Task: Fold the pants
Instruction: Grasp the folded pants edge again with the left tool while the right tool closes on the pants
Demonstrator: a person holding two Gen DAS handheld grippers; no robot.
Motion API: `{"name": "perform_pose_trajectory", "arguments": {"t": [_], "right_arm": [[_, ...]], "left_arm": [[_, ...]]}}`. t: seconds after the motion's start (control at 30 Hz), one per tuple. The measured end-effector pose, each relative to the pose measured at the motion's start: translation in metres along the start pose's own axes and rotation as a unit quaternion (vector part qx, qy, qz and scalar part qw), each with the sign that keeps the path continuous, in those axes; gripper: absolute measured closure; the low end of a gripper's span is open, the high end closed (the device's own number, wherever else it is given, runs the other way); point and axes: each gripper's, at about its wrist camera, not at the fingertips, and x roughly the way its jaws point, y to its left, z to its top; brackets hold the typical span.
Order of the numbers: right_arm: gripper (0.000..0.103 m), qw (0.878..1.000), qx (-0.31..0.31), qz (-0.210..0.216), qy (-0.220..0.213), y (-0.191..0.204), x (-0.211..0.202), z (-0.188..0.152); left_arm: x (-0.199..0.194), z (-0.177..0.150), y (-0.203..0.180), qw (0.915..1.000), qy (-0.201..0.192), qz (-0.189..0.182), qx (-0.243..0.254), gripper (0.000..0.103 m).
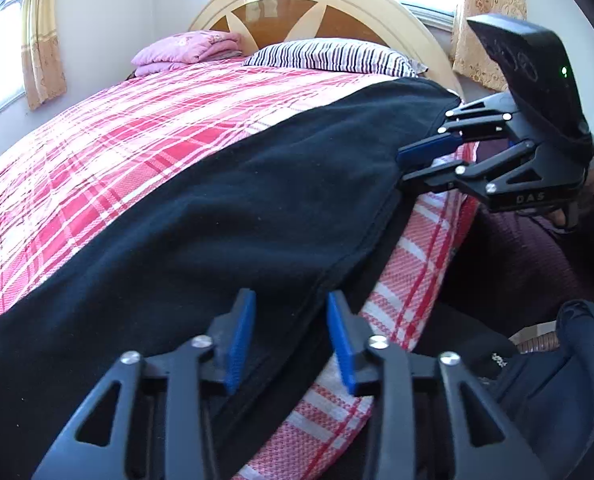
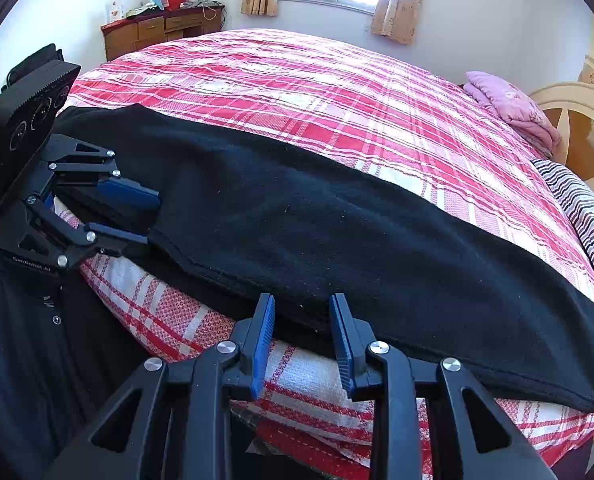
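Observation:
Black pants point(image 1: 225, 200) lie stretched along the near edge of the bed, folded lengthwise; they also show in the right wrist view point(image 2: 337, 240). My left gripper point(image 1: 291, 340) is open, its blue pads on either side of the pants' near seam at one end. It also shows in the right wrist view point(image 2: 149, 216), open at the pants' left end. My right gripper point(image 2: 301, 340) is open at the pants' near edge. It shows in the left wrist view point(image 1: 407, 166), jaws apart at the far end of the pants.
The bed has a red and white plaid cover point(image 2: 337, 92). A striped pillow point(image 1: 333, 56) and a folded pink blanket point(image 1: 185, 50) lie by the headboard point(image 1: 317, 4). A wooden dresser point(image 2: 161, 32) stands beyond the bed. A person in dark clothes point(image 1: 537, 260) stands beside the bed.

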Motion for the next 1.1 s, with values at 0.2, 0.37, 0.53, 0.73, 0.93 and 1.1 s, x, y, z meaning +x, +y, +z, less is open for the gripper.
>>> {"name": "perform_pose_trajectory", "arguments": {"t": [0.2,0.37,0.53,0.73,0.93,1.1], "right_arm": [[0.083,1.000,0.005,-0.002,-0.001,-0.002,0.000,0.001],[0.096,1.000,0.010,0.004,0.000,-0.003,-0.001,0.001],[0.102,1.000,-0.005,0.003,-0.002,-0.001,-0.014,0.004],[0.103,0.999,-0.013,-0.003,0.033,-0.002,-0.001,-0.003],[0.099,1.000,0.013,0.021,0.011,-0.013,-0.008,0.001],[0.061,1.000,-0.003,0.012,0.001,-0.004,-0.005,0.002]], "left_arm": [[0.005,0.002,-0.007,0.9999,0.009,-0.003,0.012,0.091],[0.002,0.001,-0.010,0.9999,0.005,-0.005,0.015,0.099],[-0.009,0.003,-0.011,0.9997,-0.011,-0.010,0.018,0.099],[0.000,-0.002,-0.013,0.9993,0.012,-0.025,0.024,0.099],[-0.001,0.000,-0.012,0.9996,0.005,-0.018,0.023,0.099],[-0.003,0.001,-0.008,0.9999,-0.003,-0.011,0.011,0.099]]}}
